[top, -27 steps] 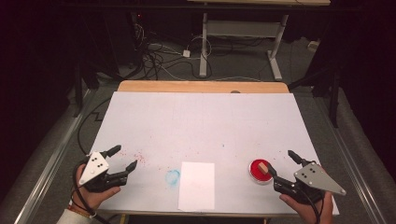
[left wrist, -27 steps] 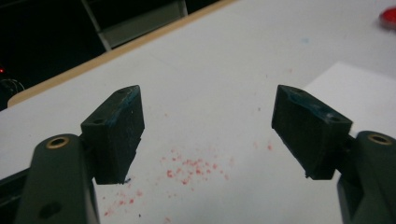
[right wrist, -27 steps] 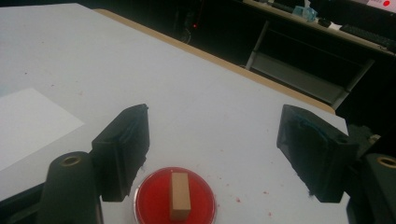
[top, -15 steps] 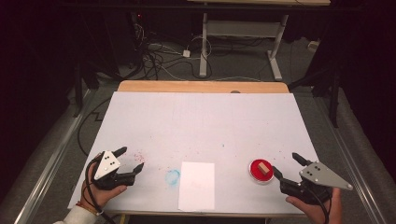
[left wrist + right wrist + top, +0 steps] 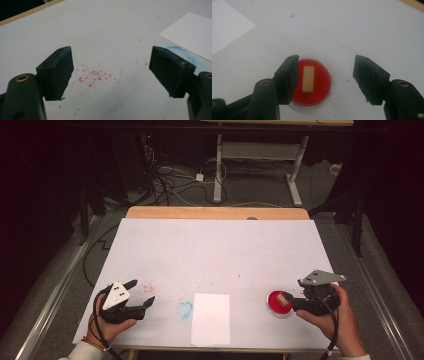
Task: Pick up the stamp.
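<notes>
Red round ink pad [image 5: 312, 83] with small wooden block stamp [image 5: 308, 79] sits off-centre between right gripper [image 5: 325, 75]'s open, empty jaws; closing risks knocking stamp, smearing ink; left gripper [image 5: 111, 72] open, empty.

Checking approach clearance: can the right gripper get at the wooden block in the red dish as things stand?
Probably yes. The right gripper has its jaws open right at the red dish, the wooden block lies uncovered beside one jaw, and nothing stands between them.

- High view: above the near edge, looking forward and down over the whole white table [image 5: 220, 250].
- Gripper views: close, low; both share its paper sheet [image 5: 210, 319].
</notes>
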Tool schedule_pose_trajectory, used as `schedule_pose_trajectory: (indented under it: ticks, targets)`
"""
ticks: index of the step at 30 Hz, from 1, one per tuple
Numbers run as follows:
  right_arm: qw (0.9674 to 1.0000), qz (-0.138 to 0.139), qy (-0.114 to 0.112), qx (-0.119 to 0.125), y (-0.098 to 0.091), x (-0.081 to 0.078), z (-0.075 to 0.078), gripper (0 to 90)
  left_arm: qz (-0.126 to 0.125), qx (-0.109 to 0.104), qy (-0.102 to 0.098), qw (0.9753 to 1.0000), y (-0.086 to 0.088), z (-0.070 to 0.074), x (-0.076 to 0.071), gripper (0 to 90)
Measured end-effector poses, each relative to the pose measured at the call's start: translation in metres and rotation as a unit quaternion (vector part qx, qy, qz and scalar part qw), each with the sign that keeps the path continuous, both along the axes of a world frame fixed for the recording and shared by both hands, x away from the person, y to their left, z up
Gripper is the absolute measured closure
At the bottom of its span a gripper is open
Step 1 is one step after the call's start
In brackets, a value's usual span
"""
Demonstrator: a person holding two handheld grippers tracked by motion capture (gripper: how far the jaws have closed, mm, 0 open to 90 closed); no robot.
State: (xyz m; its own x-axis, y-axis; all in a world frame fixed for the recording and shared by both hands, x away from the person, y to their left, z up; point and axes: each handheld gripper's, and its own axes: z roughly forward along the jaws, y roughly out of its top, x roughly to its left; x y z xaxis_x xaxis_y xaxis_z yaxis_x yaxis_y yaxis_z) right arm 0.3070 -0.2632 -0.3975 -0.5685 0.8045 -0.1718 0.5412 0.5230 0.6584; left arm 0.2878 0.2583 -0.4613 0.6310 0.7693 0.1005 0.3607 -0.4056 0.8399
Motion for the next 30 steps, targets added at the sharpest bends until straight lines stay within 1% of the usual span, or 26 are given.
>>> schedule_pose_trajectory:
  ticks: [2, 4, 5, 6, 7, 9, 10, 11, 12, 14, 16, 17, 18, 19, 21, 23, 30]
  targets:
    - [0.9998, 0.001, 0.02, -0.008, 0.003, 0.003, -0.007, 44.4, 0.001, 0.005, 0.001, 1.0, 0.0, -0.001, 0.0, 19.1]
    - [0.9994, 0.003, 0.032, -0.014, 0.006, 0.006, -0.013, 48.4, 0.0, 0.006, 0.002, 1.0, 0.0, -0.001, 0.0, 19.1]
    - [0.9994, 0.003, 0.032, -0.014, 0.006, 0.006, -0.013, 48.4, 0.0, 0.006, 0.002, 1.0, 0.0, -0.001, 0.0, 19.1]
    - [0.999, 0.004, 0.043, -0.016, 0.008, 0.007, -0.019, 51.6, -0.003, 0.008, 0.002, 1.0, 0.001, -0.001, -0.001, 19.3]
    - [0.999, 0.004, 0.043, -0.016, 0.008, 0.007, -0.019, 51.6, -0.003, 0.008, 0.002, 1.0, 0.001, -0.001, -0.001, 19.5]
    - [0.9985, 0.012, 0.046, -0.025, 0.009, 0.008, -0.023, 56.1, -0.005, 0.007, 0.004, 1.0, 0.001, -0.001, -0.001, 19.5]
    - [0.9983, 0.014, 0.05, -0.025, 0.011, 0.008, -0.026, 59.3, -0.006, 0.008, 0.004, 0.9999, 0.0, -0.001, -0.001, 19.5]
    - [0.9983, 0.014, 0.05, -0.025, 0.011, 0.008, -0.026, 59.3, -0.005, 0.01, 0.004, 0.9999, 0.0, -0.001, -0.001, 19.5]
    - [0.9979, 0.019, 0.055, -0.026, 0.013, 0.008, -0.028, 62.0, -0.005, 0.01, 0.004, 0.9999, 0.0, -0.001, 0.0, 19.7]
    - [0.9979, 0.02, 0.056, -0.027, 0.013, 0.009, -0.03, 63.5, -0.005, 0.011, 0.007, 0.9999, 0.0, -0.002, 0.0, 19.8]
    - [0.9977, 0.018, 0.058, -0.03, 0.012, 0.01, -0.032, 67.2, -0.007, 0.012, 0.008, 0.9999, 0.0, -0.002, 0.001, 20.0]
    - [0.9976, 0.018, 0.061, -0.027, 0.012, 0.011, -0.034, 69.9, -0.007, 0.013, 0.008, 0.9999, 0.0, -0.002, 0.001, 20.2]
    - [0.9976, 0.018, 0.061, -0.027, 0.012, 0.011, -0.034, 69.9, -0.007, 0.013, 0.008, 0.9999, -0.001, -0.002, 0.001, 20.2]
    - [0.9974, 0.022, 0.064, -0.027, 0.012, 0.011, -0.035, 72.1, -0.008, 0.015, 0.008, 0.9998, -0.001, -0.002, 0.001, 20.2]
    - [0.9974, 0.02, 0.063, -0.027, 0.012, 0.011, -0.036, 72.5, -0.008, 0.015, 0.009, 0.9998, -0.001, -0.002, 0.001, 20.2]
    - [0.9973, 0.025, 0.062, -0.031, 0.013, 0.011, -0.038, 75.5, -0.007, 0.017, 0.009, 0.9998, -0.001, -0.002, 0.001, 20.5]
    - [0.9974, 0.029, 0.058, -0.031, 0.013, 0.01, -0.038, 76.4, -0.008, 0.023, 0.013, 0.9996, -0.001, -0.003, 0.001, 20.9]
